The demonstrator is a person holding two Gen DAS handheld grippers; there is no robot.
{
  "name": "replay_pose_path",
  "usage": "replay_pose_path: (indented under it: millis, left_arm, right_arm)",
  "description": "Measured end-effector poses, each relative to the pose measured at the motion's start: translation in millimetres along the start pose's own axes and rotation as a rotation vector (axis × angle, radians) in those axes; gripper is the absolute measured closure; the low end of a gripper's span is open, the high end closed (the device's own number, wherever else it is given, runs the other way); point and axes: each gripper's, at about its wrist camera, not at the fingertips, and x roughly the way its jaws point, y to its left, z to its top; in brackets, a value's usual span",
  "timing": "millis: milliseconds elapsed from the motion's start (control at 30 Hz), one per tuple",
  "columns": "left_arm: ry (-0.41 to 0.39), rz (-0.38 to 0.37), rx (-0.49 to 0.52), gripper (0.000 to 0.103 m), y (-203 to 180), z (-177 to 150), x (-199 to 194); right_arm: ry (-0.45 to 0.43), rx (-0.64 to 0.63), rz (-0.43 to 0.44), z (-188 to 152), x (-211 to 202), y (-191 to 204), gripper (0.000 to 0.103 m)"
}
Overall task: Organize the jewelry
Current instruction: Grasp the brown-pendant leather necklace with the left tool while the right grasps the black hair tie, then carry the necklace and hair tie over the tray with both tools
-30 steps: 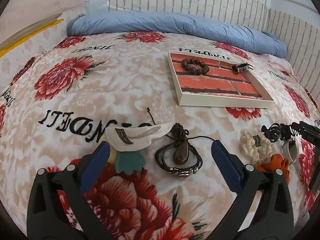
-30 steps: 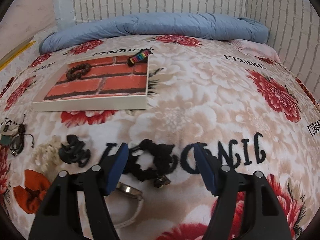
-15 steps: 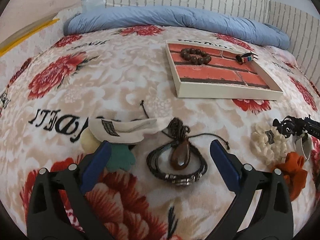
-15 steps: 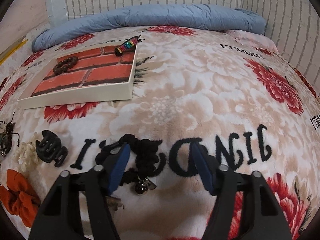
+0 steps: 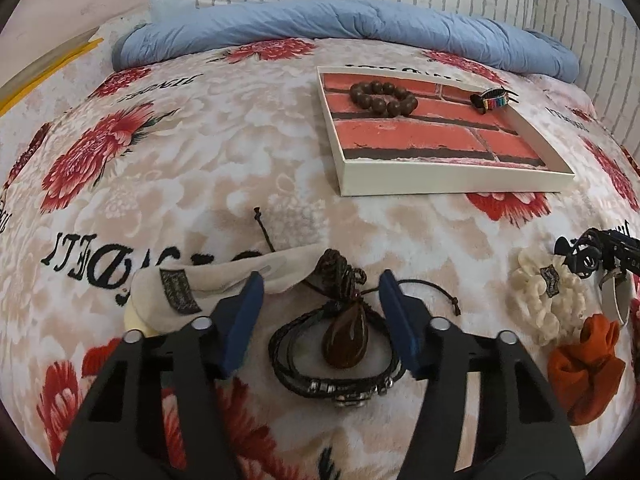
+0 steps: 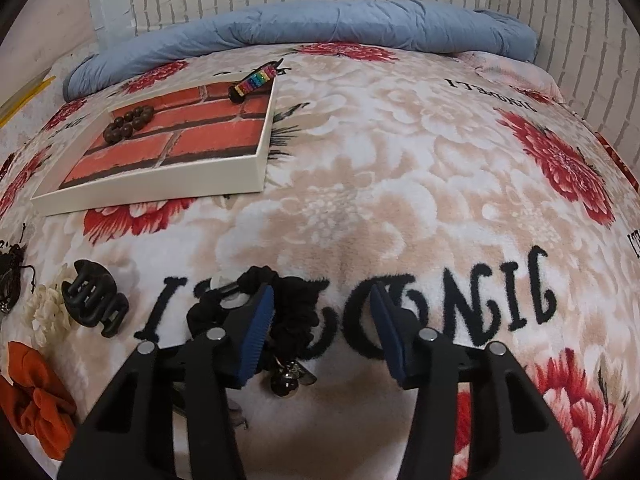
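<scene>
Down on the bed's floral blanket (image 5: 248, 168), the left tongs (image 5: 320, 292) are closing around the brown teardrop pendant (image 5: 346, 336), pads not yet touching. The right tongs (image 6: 322, 304) are closing over a black scrunchie (image 6: 296, 316), its left part hidden behind one pad; contact is unclear.

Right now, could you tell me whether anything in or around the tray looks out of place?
Yes. The rainbow hair clip sits askew at the tray's far corner, propped on the rim with one end sticking out over the blanket. The brown bead bracelet lies flat inside the tray.
</scene>
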Motion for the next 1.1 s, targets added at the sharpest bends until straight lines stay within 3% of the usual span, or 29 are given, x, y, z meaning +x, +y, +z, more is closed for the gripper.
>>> replay_pose_path:
  millis: [367,800,1100]
  left_arm:
    - [0.073,-0.059,-0.004,0.079,-1.1,1.3,19.5]
    - [0.095,-0.108,-0.058,0.084,7.2,4.7,25.8]
    - [0.060,-0.135,-0.089,0.086,13.5,7.3,11.1]
  right_arm:
    - [0.031,0.013,0.063,-0.3,4.7,2.0,0.074]
    - [0.042,0.030,0.082,3.5,7.4,3.2,0.089]
    - [-0.018,0.037,0.094,10.6,-5.9,-0.2,0.092]
